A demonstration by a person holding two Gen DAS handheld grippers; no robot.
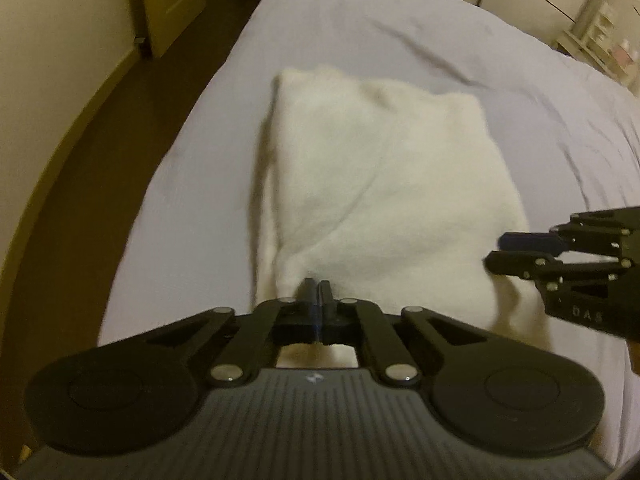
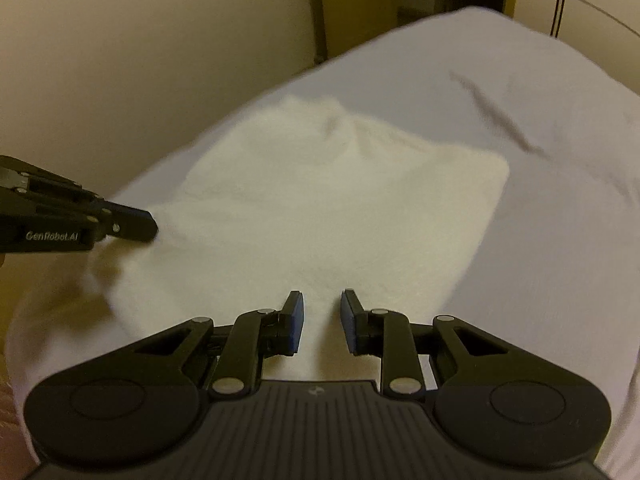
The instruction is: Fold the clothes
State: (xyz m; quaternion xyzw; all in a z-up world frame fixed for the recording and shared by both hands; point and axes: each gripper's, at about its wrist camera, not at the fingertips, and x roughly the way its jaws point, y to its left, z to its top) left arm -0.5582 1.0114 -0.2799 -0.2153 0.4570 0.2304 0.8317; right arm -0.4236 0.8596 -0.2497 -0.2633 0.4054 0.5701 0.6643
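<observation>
White folded garment (image 1: 372,184), left hand-held gripper (image 2: 150,222) marked "GenRobot.AI"

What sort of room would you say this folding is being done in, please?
Most likely a bedroom: the white garment lies on a bed with a pale sheet, a door stands at the wall, and shelves sit in the far corner.
</observation>
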